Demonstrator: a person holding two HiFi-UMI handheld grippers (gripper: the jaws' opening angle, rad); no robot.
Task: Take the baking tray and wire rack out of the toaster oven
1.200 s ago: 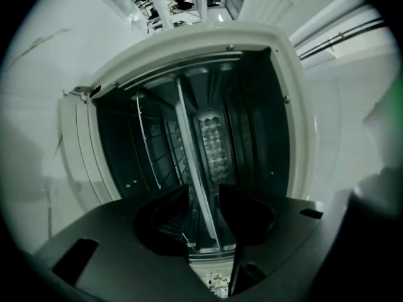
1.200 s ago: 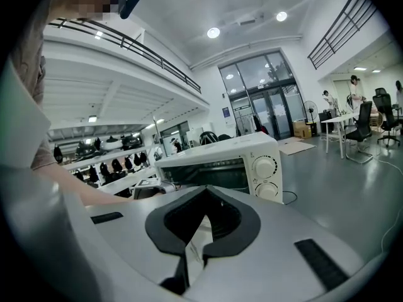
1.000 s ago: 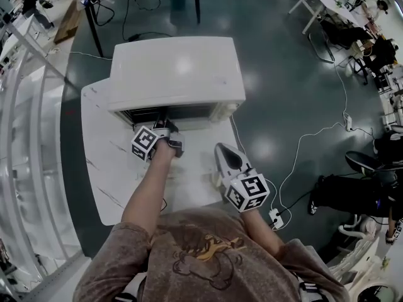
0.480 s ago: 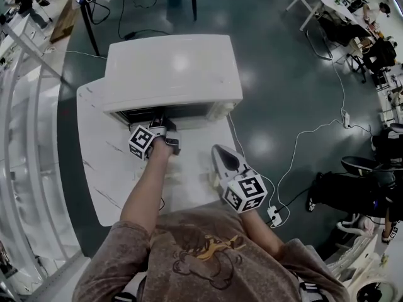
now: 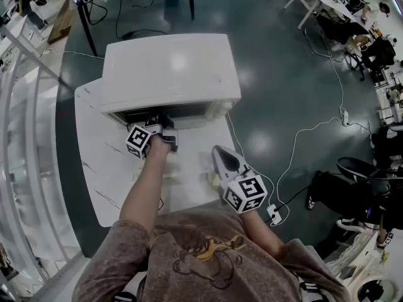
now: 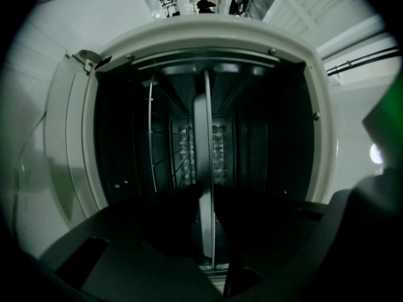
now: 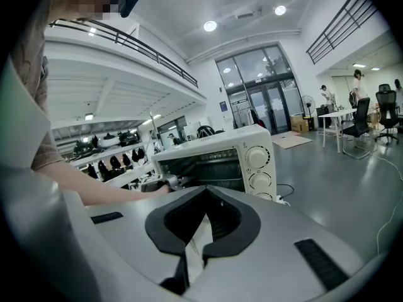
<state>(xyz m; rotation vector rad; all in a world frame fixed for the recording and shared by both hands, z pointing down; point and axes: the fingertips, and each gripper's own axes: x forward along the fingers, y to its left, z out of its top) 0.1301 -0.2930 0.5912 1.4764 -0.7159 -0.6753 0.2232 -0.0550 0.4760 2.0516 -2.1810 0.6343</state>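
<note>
A white toaster oven (image 5: 170, 68) stands on the white table (image 5: 101, 168) with its mouth open towards me. My left gripper (image 5: 158, 121) reaches level into that mouth. In the left gripper view, which is rolled on its side, the grey edge of the baking tray (image 6: 201, 124) runs between the dark fingertips of my left gripper (image 6: 206, 192). The jaws have just been closing and now press on that edge. The wire rack (image 6: 150, 137) sits one slot away, inside the dark cavity. My right gripper (image 5: 218, 151) hovers over the table near the oven (image 7: 252, 162), its tips (image 7: 208, 189) together and empty.
The oven's control knobs (image 7: 257, 158) are on its right side. A cable runs from the table to a power strip (image 5: 274, 214) on the floor at the right. White railings (image 5: 25, 106) run along the left, and desks and chairs (image 5: 352, 30) stand far off.
The head view has drifted a little. My left gripper stays at the oven mouth, a touch deeper in. The right gripper has not moved.
</note>
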